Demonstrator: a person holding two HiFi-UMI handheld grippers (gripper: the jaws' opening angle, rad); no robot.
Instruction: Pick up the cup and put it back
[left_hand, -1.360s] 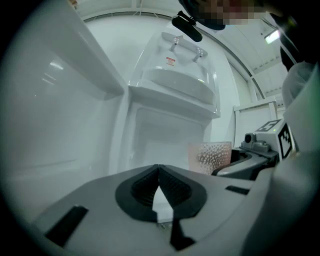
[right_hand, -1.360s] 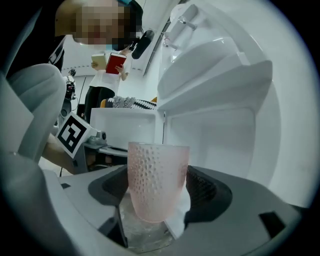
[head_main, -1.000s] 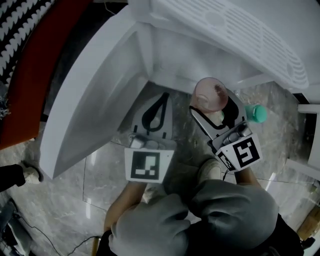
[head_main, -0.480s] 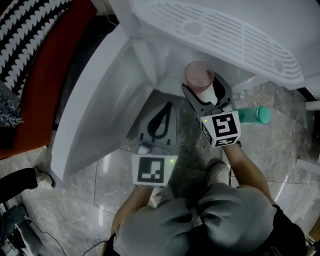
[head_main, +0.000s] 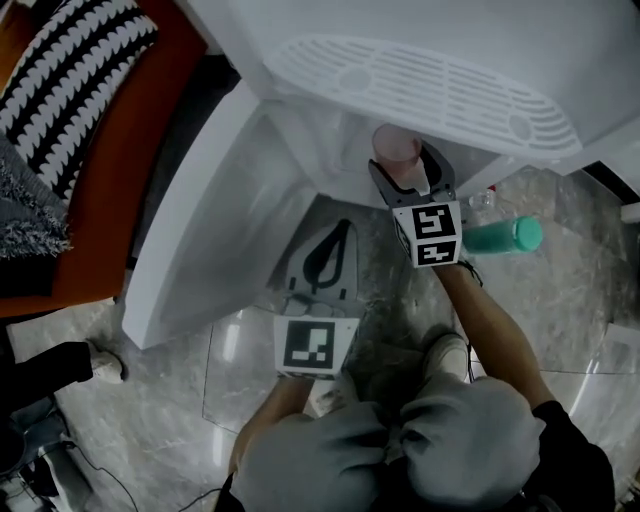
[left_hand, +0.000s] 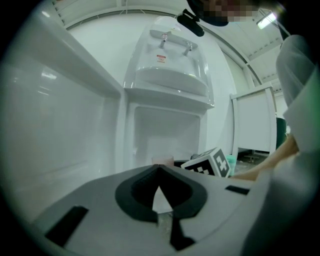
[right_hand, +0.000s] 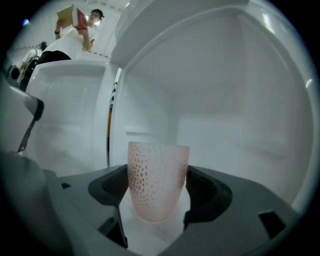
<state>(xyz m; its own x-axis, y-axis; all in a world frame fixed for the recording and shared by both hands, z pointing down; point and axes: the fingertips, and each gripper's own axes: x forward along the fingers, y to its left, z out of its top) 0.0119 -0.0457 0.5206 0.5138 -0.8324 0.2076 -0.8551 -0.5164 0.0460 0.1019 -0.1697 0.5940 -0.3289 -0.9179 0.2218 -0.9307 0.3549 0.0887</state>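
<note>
Your right gripper (head_main: 404, 172) clamped on both sides of pink cup (head_main: 396, 148), upright, just inside front edge of white compartment (right_hand: 225, 100). Left gripper (head_main: 338, 232) pinched closed, empty, hanging outside. Pick-up looks done; set-down and release left.

The right gripper (head_main: 402, 166) has carried the pink cup (head_main: 396, 146) farther into the white compartment (head_main: 325, 135).

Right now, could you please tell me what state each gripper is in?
Left gripper: closed, nothing between its jaws.
Right gripper: closed on the pink cup.
</note>
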